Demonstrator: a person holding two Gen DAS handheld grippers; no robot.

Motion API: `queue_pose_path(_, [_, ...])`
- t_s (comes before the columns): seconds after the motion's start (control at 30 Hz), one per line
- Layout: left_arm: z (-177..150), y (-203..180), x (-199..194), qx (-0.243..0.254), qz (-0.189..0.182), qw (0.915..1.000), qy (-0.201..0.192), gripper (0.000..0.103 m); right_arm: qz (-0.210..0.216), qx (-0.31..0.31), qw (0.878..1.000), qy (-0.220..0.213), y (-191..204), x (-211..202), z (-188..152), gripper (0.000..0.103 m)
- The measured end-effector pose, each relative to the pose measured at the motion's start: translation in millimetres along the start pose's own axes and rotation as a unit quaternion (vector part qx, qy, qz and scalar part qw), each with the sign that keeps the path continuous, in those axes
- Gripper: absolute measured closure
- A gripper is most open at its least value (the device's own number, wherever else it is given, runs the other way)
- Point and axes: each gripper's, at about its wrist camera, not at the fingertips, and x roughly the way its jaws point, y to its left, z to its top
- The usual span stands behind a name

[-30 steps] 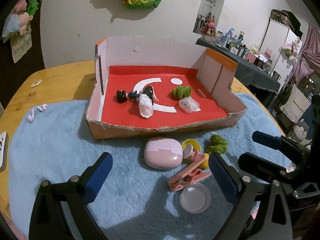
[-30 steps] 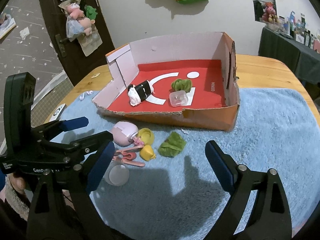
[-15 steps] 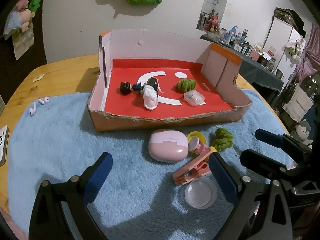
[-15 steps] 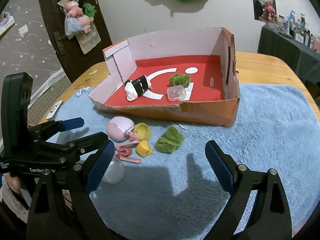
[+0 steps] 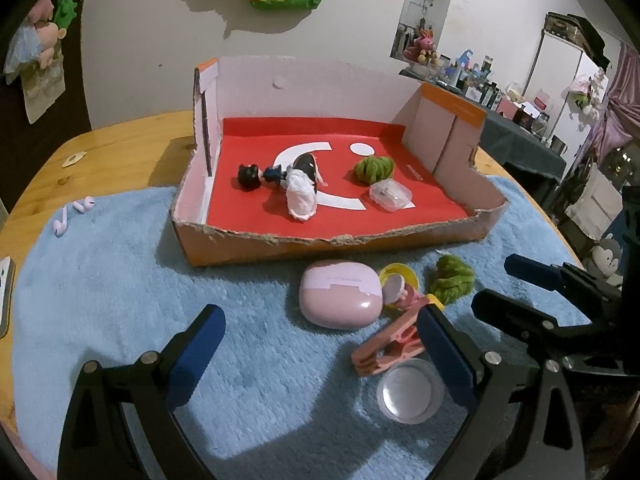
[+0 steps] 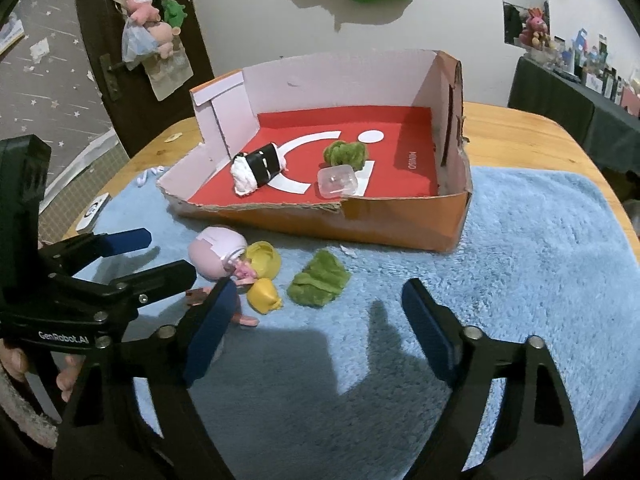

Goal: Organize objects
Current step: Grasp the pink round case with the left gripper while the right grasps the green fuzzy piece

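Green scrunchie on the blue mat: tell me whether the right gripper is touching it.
Apart. In the right wrist view, bare blue mat shows between the green scrunchie and the right gripper, whose closing jaws hold nothing.

Left tongs (image 5: 320, 344) wide apart, empty; right tongs (image 6: 316, 320) closing, empty.

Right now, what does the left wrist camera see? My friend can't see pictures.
A torn cardboard box with a red floor sits on a fluffy blue mat, holding a small doll and a green yarn bundle. Nearer, a pink oval case lies between open black tongs.
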Motion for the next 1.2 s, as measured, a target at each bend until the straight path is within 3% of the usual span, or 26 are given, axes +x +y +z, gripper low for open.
queue_pose_path(0.23, [1, 3, 9, 0.005, -0.003, 1.0, 0.008, 0.012, -0.01, -0.001, 1.0, 0.011, -4, 10, -1, 0.034])
queue_pose_path(1.0, [7, -2, 43, 0.026, 0.012, 0.9993, 0.023, 0.012, -0.018, -0.014, 0.999, 0.031, -5, 42, 5, 0.041])
queue_pose_path(1.2, [5, -6, 44, 0.031, 0.026, 0.9991, 0.015, 0.014, -0.027, -0.03, 0.999, 0.029, -1, 45, 6, 0.05])
